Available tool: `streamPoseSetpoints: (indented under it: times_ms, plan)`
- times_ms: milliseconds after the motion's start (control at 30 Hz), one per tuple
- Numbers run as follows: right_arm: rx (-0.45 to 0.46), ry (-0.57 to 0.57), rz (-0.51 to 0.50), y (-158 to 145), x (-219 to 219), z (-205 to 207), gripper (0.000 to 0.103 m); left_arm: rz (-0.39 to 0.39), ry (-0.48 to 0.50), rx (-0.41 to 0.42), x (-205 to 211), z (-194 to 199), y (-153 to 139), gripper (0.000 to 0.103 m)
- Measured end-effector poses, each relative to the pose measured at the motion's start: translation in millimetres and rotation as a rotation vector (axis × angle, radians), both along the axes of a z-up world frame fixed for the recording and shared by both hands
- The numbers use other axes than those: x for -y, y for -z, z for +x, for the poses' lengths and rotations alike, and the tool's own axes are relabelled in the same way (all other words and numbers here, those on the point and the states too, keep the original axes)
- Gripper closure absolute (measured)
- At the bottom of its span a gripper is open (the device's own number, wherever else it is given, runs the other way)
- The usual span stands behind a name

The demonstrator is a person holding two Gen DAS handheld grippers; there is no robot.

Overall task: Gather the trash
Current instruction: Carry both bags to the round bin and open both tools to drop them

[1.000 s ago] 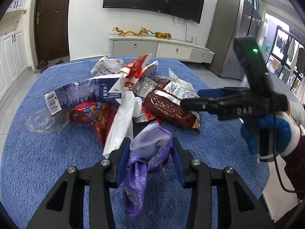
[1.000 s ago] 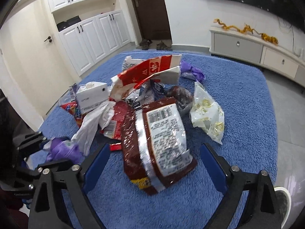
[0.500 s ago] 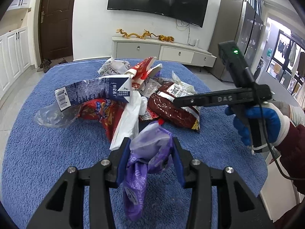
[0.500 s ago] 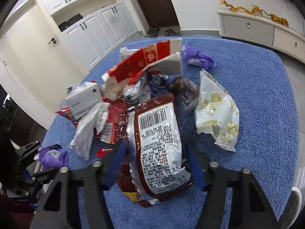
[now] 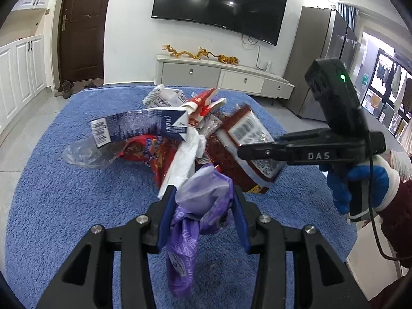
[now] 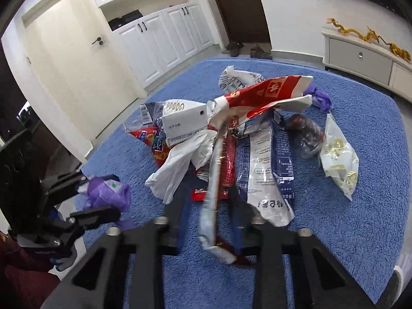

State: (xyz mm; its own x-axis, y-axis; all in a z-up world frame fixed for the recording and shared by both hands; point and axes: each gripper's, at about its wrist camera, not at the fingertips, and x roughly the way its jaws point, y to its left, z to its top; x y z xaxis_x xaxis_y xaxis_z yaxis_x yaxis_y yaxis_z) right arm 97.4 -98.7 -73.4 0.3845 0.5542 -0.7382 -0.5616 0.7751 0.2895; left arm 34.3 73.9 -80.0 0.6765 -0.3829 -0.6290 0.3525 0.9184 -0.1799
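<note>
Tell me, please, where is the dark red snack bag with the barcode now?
The dark red snack bag is clamped in the right gripper, lifted on edge above the blue mat, on the right side of the left wrist view, beside the white plastic bag.

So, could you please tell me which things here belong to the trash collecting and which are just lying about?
Job: purple wrapper in left gripper; brown snack bag in right gripper; white wrapper; yellow-print bag.

Lying about: television; shoes; dragon figurines.
</note>
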Motion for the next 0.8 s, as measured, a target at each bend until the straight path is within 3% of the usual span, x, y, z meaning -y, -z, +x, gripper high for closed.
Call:
streamPoseSetpoints:
  times_ms: [200, 433, 600, 800]
  plan:
    - [0.019, 0.019, 0.006, -4.8, 3.1, -14.7, 0.093, -0.008, -0.013, 0.019, -6.5, -4.3, -11.6, 0.063]
    - [0.091, 0.077, 0.101, -35.8, 40.2, -42.4, 0.093, 0.012, 0.016, 0.039, 14.9, 3.7, -33.9, 0.063]
    - [0.161, 0.200, 0.135, -59.1, 97.5, -62.0, 0.093, 0.023, 0.096, 0.041, 62.3, 18.2, -46.0, 0.063]
    - [0.207, 0.433, 0.120, -61.7, 200.1, -88.7, 0.093, 0.023, 0.254, -0.008, 157.0, 42.2, -51.1, 0.063]
